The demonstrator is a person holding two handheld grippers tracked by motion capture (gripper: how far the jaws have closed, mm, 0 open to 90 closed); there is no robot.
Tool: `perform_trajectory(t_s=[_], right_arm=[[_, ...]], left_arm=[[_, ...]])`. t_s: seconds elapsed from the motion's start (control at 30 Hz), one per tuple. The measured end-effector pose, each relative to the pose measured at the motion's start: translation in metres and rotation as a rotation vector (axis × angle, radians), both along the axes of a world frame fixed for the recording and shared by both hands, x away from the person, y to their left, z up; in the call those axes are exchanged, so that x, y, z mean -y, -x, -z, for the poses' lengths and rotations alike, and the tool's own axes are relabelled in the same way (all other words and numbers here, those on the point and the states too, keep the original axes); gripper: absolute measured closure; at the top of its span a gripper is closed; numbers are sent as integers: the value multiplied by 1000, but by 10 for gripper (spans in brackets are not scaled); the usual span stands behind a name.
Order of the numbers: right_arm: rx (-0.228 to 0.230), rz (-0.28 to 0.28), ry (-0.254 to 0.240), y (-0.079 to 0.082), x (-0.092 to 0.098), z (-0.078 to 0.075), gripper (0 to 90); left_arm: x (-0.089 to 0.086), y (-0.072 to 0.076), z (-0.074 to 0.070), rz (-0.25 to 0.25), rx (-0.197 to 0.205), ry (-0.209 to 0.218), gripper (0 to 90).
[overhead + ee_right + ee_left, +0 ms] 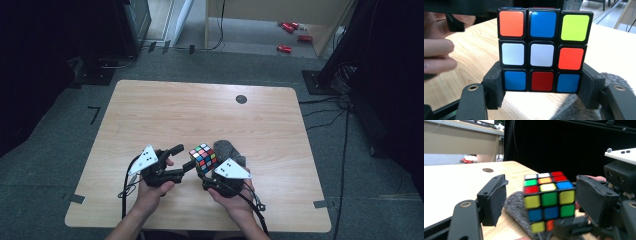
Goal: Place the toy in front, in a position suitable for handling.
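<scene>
Rubik's cube point(203, 158) sits lifted off the tabletop point(165, 110) near the person's edge, clamped in the right claw point(206, 172). In the right gripper view the two black jaws press on the bottom row of the cube from either side, so that claw is closed on it, with the upper two rows standing free above the pads point(495, 86). The face turned to that camera shows orange, blue and yellow along the top, two whites and an orange across the middle, and blue, red, blue at the bottom.

Just beside it, the left claw point(186, 157) stands open, not gripping. In the left gripper view its pads point(496, 201) flank the cube with a clear gap on the near side; on the far side the pad looks close to the cube's edge, though contact is hard to judge from that angle.

A grey fuzzy cloth point(227, 150) lies on the tabletop under and just behind the cube. Farther off, a small dark round hole point(241, 99) marks the wood near the far edge. Beyond the tabletop, red objects point(290, 35) lie on the floor.
</scene>
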State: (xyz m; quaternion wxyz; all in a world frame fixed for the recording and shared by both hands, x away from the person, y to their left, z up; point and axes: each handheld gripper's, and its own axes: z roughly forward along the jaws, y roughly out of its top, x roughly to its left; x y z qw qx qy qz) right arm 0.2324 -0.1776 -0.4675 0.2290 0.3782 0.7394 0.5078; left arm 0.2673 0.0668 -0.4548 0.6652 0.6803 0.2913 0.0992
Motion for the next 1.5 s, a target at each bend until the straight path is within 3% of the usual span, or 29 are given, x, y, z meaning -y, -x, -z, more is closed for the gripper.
perform_trajectory(t_s=[0.1,0.17,0.27,0.33,0.53,0.63,0.77,0.97,1.1,1.13,1.27,1.5], right_arm=[[-3,19,-4,-3,9,-5,347],[-17,23,-21,-6,16,-10,347],[-45,5,-52,-9,25,-17,347],[-61,-18,-64,-10,28,-22,347],[-111,-55,-94,-11,28,-28,347],[-132,-76,-86,-10,26,-31,347],[-156,-109,-112,-8,26,-39,347],[-223,-157,-133,-8,22,-40,347],[-294,-185,-157,-12,19,-37,346],[-327,-192,-171,-13,19,-36,346],[-378,-207,-173,-14,17,-33,346],[-444,-224,-145,-15,9,-28,347]], left_arm=[[-6,-3,0,5,54,-26,233],[-6,-4,2,20,86,-88,227],[-1,-2,7,10,167,-186,215],[4,-1,10,-21,210,-256,198],[12,2,17,-13,269,-314,240],[15,3,19,-19,302,-361,229],[19,5,23,-10,350,-411,218],[23,9,24,-12,419,-426,180],[24,11,25,-14,470,-433,180],[25,12,25,-8,477,-438,188],[28,14,29,20,480,-453,188],[32,19,30,42,535,-478,190]])
